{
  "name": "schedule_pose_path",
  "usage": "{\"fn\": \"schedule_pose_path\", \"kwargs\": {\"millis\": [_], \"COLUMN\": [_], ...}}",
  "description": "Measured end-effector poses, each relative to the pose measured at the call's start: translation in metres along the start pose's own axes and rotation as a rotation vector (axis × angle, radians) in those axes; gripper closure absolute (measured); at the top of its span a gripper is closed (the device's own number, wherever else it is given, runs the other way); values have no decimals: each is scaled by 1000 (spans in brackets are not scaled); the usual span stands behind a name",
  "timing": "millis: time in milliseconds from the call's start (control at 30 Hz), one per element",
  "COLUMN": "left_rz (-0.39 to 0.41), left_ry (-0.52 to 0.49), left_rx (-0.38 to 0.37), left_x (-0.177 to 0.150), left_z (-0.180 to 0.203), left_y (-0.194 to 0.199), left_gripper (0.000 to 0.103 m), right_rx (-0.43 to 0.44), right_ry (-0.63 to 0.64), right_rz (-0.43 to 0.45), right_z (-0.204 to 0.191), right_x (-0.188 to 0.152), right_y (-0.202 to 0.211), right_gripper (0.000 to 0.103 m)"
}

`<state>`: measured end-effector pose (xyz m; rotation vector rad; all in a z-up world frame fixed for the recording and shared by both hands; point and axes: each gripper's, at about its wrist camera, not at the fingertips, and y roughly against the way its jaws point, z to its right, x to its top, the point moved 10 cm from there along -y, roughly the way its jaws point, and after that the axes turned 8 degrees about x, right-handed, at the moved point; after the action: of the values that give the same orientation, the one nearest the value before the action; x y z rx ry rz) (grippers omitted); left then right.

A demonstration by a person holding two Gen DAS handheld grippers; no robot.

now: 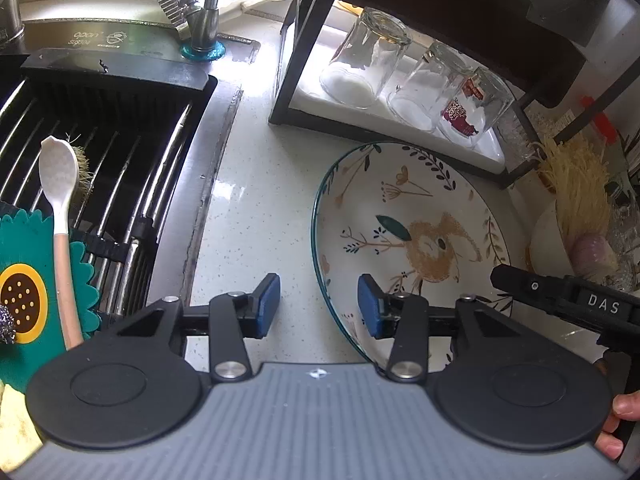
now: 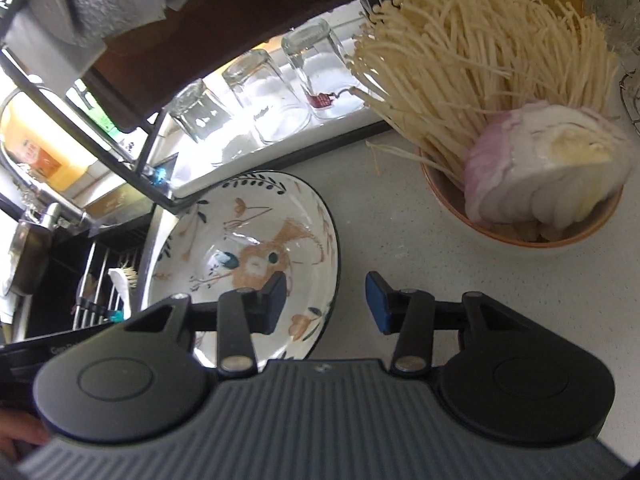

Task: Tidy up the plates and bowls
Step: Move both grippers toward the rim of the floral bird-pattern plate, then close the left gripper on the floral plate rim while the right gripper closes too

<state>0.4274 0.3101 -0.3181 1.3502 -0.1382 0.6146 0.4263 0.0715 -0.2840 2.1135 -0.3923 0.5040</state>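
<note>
A white plate with a rabbit and leaf pattern and a dark green rim point(image 1: 404, 236) lies flat on the speckled counter; it also shows in the right wrist view point(image 2: 256, 248). My left gripper point(image 1: 319, 306) is open and empty, its jaws straddling the plate's left rim. My right gripper point(image 2: 326, 304) is open and empty, its jaws straddling the plate's right rim. A bowl point(image 2: 520, 236) holding enoki mushrooms and cut onion stands to the right of the plate.
A black shelf rack point(image 1: 288, 80) with three upturned glasses point(image 1: 368, 60) stands behind the plate. A sink with a black drying rack point(image 1: 100, 152), a spoon point(image 1: 60, 208) and a faucet point(image 1: 208, 12) lies to the left.
</note>
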Motion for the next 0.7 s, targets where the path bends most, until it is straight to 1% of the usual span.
{"fn": "schedule_pose_path", "kwargs": {"millis": [33, 133, 200, 233, 400, 467, 533, 633, 700], "left_rz": [3, 1, -1, -2, 0, -7, -18, -12, -27], "left_ry": [4, -1, -9, -14, 3, 19, 33, 12, 34], "left_rx": [-7, -32, -40, -43, -51, -65, -81, -68, -73], "left_x": [2, 5, 5, 6, 11, 12, 13, 13, 13], "left_z": [-1, 0, 1, 2, 0, -2, -1, 1, 0], "left_y": [0, -2, -5, -6, -10, -12, -14, -13, -13], "left_gripper": [58, 64, 67, 69, 78, 85, 91, 90, 91], "right_rx": [-1, -15, -17, -17, -25, -18, -4, -1, 3], "right_ry": [-2, -10, -29, -39, -42, -42, -37, -17, -25], "right_rz": [-3, -6, -4, 0, 0, -4, -9, -6, -4], "right_z": [0, 2, 3, 4, 4, 4, 2, 0, 1], "right_x": [0, 0, 1, 2, 5, 5, 4, 5, 5], "right_y": [-2, -8, -11, -12, -20, -23, -26, -26, -26], "right_gripper": [56, 64, 66, 70, 72, 77, 78, 78, 79]}}
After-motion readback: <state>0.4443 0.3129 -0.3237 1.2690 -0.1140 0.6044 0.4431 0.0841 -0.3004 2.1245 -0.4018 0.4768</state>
